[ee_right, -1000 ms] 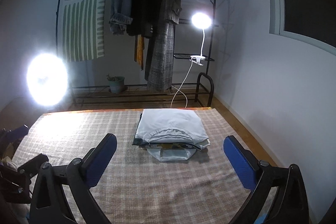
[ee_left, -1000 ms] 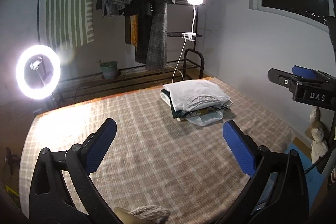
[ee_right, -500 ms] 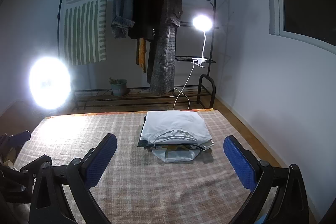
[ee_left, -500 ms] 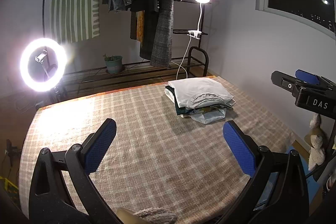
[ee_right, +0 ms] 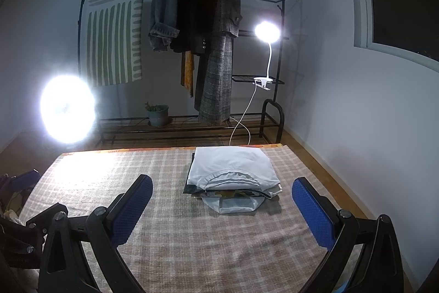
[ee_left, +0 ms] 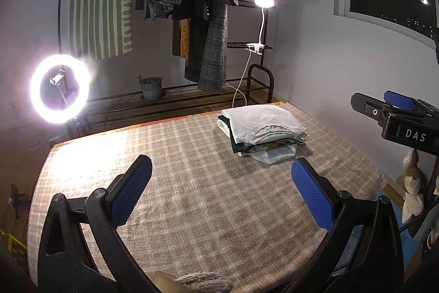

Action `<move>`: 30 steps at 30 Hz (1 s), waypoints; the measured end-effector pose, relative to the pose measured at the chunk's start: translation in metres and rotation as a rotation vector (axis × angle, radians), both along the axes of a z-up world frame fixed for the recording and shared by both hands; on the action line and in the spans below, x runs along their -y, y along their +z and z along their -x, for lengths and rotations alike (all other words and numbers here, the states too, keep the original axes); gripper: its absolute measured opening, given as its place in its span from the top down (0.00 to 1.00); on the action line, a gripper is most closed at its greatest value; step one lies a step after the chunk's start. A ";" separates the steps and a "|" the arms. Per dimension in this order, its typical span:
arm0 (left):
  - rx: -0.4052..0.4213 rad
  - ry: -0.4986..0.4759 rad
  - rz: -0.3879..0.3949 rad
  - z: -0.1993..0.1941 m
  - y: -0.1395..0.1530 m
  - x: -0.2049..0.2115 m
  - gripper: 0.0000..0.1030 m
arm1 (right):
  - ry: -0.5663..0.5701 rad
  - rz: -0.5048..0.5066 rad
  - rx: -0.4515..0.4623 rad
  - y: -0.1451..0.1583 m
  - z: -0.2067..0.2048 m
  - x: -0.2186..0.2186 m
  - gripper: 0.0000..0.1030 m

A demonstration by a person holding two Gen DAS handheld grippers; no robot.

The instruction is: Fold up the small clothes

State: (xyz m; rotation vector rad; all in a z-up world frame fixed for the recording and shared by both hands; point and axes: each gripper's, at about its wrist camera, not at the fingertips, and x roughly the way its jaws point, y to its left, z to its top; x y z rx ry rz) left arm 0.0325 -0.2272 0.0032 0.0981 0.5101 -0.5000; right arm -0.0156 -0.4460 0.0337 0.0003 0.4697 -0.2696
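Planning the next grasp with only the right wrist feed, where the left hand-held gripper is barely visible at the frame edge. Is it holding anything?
Observer: No. The left hand-held gripper is open, with only the beige plaid woven tablecloth showing between its blue textured pads.
Operator: The white glare on the left is blown out for me. What is it?
Observer: A round white ring light, with a small clip holder in its centre.
Operator: Anything past the table's right edge?
Observer: Yes, a pale beige stuffed toy sits just beyond that edge.
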 end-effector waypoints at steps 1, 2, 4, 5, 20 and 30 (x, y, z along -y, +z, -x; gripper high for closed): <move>0.001 -0.001 0.000 0.000 0.000 0.000 0.00 | 0.000 -0.001 0.001 0.000 0.000 0.000 0.00; 0.004 -0.001 -0.001 0.001 0.000 -0.001 0.00 | 0.000 -0.001 0.002 0.000 0.001 0.000 0.00; 0.003 0.000 0.000 0.001 0.001 0.000 0.00 | 0.001 -0.001 0.003 0.000 0.002 0.001 0.00; 0.006 0.000 0.000 0.002 0.002 0.000 0.00 | 0.002 0.000 0.004 0.000 0.002 0.000 0.00; 0.007 -0.003 -0.005 0.003 0.006 0.000 0.00 | 0.002 -0.001 0.002 0.000 0.005 -0.003 0.00; 0.009 -0.004 -0.006 0.004 0.007 -0.002 0.00 | -0.001 -0.003 0.002 0.001 0.005 -0.005 0.00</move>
